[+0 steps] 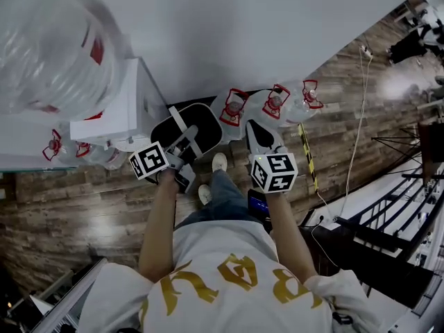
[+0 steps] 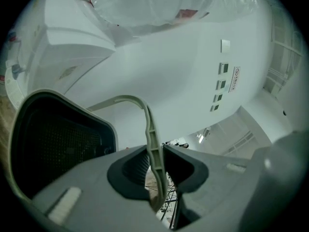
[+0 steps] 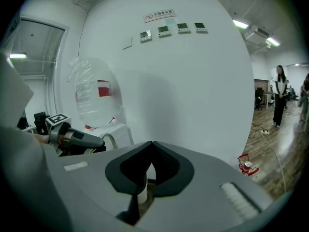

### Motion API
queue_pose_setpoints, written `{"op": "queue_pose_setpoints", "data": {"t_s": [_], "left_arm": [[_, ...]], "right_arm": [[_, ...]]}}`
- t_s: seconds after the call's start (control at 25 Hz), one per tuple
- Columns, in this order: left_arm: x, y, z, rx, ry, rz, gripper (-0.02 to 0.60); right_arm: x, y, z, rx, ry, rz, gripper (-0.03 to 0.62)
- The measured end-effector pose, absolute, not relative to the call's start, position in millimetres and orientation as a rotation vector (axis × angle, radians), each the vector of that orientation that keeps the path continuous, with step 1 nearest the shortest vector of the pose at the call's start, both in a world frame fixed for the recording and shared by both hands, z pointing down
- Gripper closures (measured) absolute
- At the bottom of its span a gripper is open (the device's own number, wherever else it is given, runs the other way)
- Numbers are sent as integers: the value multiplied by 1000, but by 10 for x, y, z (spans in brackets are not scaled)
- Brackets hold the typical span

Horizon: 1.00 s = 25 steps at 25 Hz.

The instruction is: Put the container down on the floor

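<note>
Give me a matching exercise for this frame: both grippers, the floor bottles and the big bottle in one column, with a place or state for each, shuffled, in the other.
Things:
1. left gripper
2. right gripper
3. red-capped bottles
4. big clear bottle

Places or states:
A. standing on the floor along the wall
B. jaws shut tip to tip
C. on top of the white dispenser
D. clamped on the handle of the container

Pairs: 1-D, 2-B, 3-A, 4-C
</note>
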<state>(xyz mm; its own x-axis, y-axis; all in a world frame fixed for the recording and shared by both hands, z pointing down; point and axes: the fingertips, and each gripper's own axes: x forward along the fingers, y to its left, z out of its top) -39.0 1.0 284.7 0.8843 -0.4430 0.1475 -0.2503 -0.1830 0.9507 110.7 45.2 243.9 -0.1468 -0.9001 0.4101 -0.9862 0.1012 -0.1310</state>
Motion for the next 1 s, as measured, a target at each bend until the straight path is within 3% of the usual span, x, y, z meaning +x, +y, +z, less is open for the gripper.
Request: {"op": "queue_pose_setpoints", "data": {"t_s": [1.0], "left_arm": [[-315, -399, 3490, 1701, -587, -105, 491]], "right_arm": [[1164, -83, 3079, 1763, -2138, 657, 571]]}}
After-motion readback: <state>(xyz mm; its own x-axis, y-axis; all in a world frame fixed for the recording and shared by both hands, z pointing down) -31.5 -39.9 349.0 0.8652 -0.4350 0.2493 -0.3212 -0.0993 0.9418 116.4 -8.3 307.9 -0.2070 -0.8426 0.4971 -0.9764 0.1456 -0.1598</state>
